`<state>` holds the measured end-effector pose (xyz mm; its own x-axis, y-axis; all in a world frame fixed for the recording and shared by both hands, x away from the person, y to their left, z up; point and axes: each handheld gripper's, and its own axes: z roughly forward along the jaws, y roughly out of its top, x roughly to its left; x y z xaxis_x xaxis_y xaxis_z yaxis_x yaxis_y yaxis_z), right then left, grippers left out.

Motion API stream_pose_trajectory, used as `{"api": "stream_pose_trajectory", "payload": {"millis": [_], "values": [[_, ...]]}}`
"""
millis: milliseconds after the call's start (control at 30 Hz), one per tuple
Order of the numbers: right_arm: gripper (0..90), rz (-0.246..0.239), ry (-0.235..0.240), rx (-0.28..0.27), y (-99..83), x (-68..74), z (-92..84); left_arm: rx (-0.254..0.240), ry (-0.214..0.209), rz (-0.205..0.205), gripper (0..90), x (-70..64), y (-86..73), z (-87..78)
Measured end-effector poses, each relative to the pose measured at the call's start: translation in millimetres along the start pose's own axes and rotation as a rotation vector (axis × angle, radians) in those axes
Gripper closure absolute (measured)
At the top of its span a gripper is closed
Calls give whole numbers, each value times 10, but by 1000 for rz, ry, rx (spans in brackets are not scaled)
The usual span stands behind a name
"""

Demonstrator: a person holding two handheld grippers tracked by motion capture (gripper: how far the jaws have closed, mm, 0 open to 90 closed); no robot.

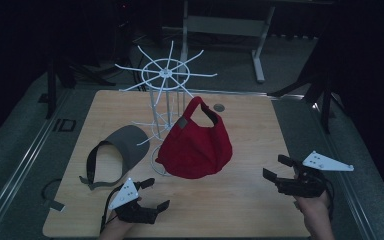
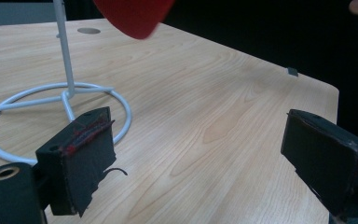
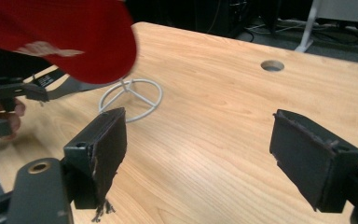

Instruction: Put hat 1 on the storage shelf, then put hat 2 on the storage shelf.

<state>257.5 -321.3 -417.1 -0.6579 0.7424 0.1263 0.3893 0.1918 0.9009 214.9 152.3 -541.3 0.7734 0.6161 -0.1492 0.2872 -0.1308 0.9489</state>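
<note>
Fingers (image 2: 81, 154) of both grippers spread wide, holding nothing

Red cap (image 2: 135, 16) cut off by top edge; rack (image 1: 164, 95) pole partly hidden behind it.

Dim lab, wooden table (image 1: 240, 200), black curtains (image 1: 10, 50)

Black grippers (image 1: 150, 194), seemingly frayed pads (image 2: 85, 154).
</note>
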Motion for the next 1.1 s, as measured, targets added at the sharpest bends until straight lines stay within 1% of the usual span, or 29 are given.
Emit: {"api": "stream_pose_trajectory", "payload": {"millis": [33,67,100,133,200,233,267,333,433,467,500,567,600,633,667,700,733,800,833,867,900,967,1033,1100], "values": [[177,16,9,-11,-50,-32,13,-3,-1,-5,91,-2,-2,-8],[162,33,7,-14,-98,-67,23,-7,1,-5,88,-7,-4,-17],[147,40,-5,-13,-149,-96,34,-16,-3,-1,87,-11,-8,-29],[137,42,-4,-10,-198,-128,50,-18,-5,-2,85,-14,-9,-40],[136,70,20,-20,-300,-190,73,-21,0,-6,73,-24,-15,-55],[135,72,31,-21,-347,-217,86,-21,-3,-3,73,-25,-21,-67],[135,73,30,-20,-392,-231,95,-20,0,1,73,-26,-29,-75],[136,62,-2,-17,-471,-246,109,-13,13,1,73,-22,-42,-93],[136,33,-48,-8,-567,-254,131,10,49,7,73,0,-66,-140],[136,33,-48,-8,-567,-254,131,10,49,7,73,0,-66,-140],[138,20,-68,-5,-617,-262,143,11,51,8,73,4,-69,-150],[138,5,-67,-2,-658,-274,160,20,74,12,73,22,-79,-187],[138,-6,-78,7,-683,-284,175,18,85,10,73,33,-84,-208],[138,-16,-95,13,-710,-294,187,26,108,12,74,48,-90,-232],[138,-22,-108,11,-745,-310,198,36,127,23,73,59,-94,-247],[138,-20,-116,11,-764,-322,204,39,151,33,73,74,-108,-272],[138,-9,-141,16,-799,-343,211,44,163,28,73,82,-115,-283],[138,4,-162,13,-858,-378,215,54,195,28,73,106,-133,-318],[138,12,-171,15,-879,-389,216,69,215,28,74,119,-139,-333],[138,18,-184,17,-908,-406,219,74,228,27,73,130,-147,-349],[138,23,-192,17,-936,-423,222,91,250,27,73,147,-154,-368],[138,39,-202,24,-986,-458,228,100,279,23,74,166,-168,-400],[138,50,-201,25,-1027,-485,235,109,295,4,74,197,-186,-445],[138,55,-201,22,-1059,-514,243,111,297,-11,74,229,-202,-497]]}}
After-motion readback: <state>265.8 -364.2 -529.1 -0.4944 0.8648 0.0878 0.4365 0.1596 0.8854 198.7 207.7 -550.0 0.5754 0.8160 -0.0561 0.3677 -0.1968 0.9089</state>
